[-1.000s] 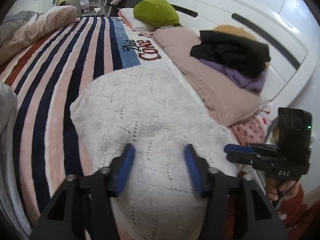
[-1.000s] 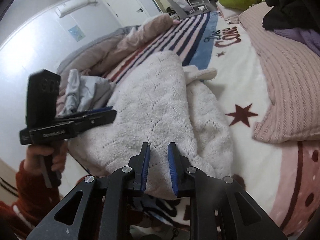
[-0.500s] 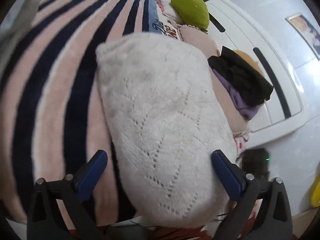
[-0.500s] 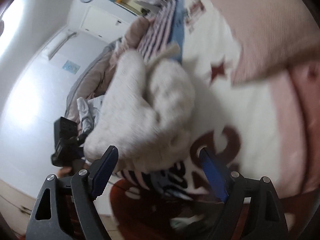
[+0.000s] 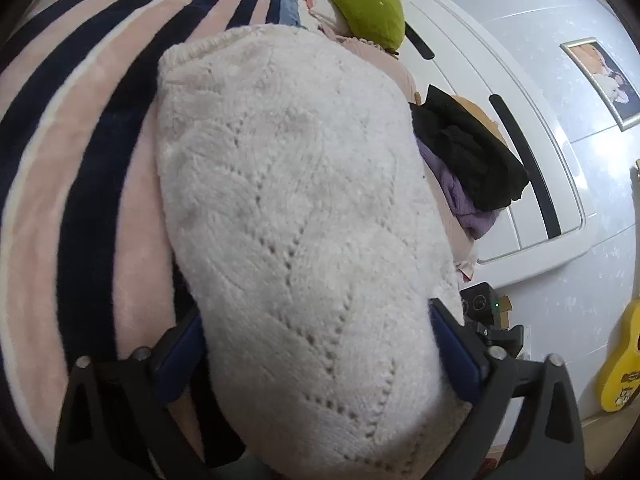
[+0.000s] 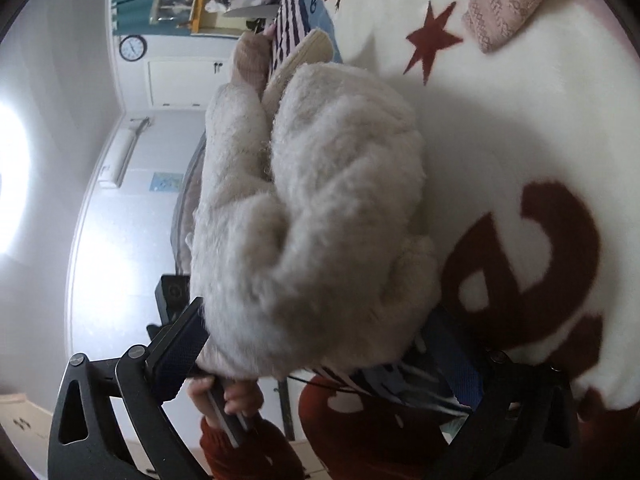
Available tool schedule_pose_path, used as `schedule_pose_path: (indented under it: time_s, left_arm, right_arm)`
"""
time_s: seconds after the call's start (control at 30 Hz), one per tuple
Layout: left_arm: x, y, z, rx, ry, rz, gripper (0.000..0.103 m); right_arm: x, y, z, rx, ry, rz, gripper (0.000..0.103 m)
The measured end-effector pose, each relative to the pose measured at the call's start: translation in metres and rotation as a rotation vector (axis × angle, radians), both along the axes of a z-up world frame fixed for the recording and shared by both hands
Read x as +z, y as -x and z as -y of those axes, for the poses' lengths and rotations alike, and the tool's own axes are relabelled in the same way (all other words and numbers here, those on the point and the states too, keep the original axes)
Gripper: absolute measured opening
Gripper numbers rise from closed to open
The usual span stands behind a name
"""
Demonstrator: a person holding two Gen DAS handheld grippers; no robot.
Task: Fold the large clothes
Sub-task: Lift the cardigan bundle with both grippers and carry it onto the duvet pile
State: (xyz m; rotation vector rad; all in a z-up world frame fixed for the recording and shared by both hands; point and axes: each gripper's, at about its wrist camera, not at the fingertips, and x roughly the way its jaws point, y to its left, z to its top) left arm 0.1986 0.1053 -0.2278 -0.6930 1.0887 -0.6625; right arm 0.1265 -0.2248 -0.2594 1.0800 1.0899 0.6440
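A folded cream knit sweater [image 5: 288,200] lies on the bed, on the striped blanket [image 5: 80,128]. My left gripper [image 5: 316,356] is open wide, its blue-padded jaws standing on either side of the sweater's near end. The sweater also shows in the right wrist view [image 6: 312,216], bulky and fluffy. My right gripper [image 6: 320,348] is open wide too, its jaws astride the sweater's near edge. The right finger is partly hidden by fabric. The hand holding the left gripper [image 6: 224,396] shows below.
A pile of black and purple clothes [image 5: 468,160] sits on a pink knit blanket by the white headboard [image 5: 520,152]. A green cushion [image 5: 368,12] lies at the far end. A yellow toy guitar [image 5: 620,360] leans on the wall. The white blanket with red print [image 6: 520,160] lies right of the sweater.
Both grippers opened from narrow to wide and moved in close to the sweater's near end. Both cameras tilted, and the right view rolled onto its side.
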Motion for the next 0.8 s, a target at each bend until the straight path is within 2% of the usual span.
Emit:
schedule_pose_path:
  time_s: [0.03,0.07,0.17,0.27,0.43,0.57,0.8]
  left_arm:
    - [0.002,0.002,0.000,0.004,-0.006,0.013,0.090]
    - [0.005,0.004,0.000,0.011,-0.013,0.019,0.085]
    - [0.014,0.009,0.000,0.017,-0.032,0.055,0.078]
    - [0.030,0.013,0.001,0.017,-0.039,0.108,0.075]
    - [0.070,0.022,-0.015,0.038,-0.028,0.219,0.074]
    - [0.105,0.031,-0.049,0.071,-0.028,0.304,0.074]
    - [0.160,0.049,-0.142,0.164,-0.078,0.416,0.074]
  right_arm:
    - [0.003,-0.002,-0.003,-0.006,0.018,0.016,0.100]
    - [0.007,-0.001,-0.006,-0.008,0.046,0.043,0.087]
    - [0.019,-0.002,-0.009,-0.013,0.098,0.107,0.065]
    - [0.037,0.000,-0.013,-0.012,0.133,0.179,0.054]
    - [0.075,0.002,-0.026,-0.004,0.163,0.311,0.052]
    - [0.109,-0.001,-0.054,0.035,0.170,0.409,0.052]
    - [0.160,-0.013,-0.155,0.146,0.173,0.541,0.052]
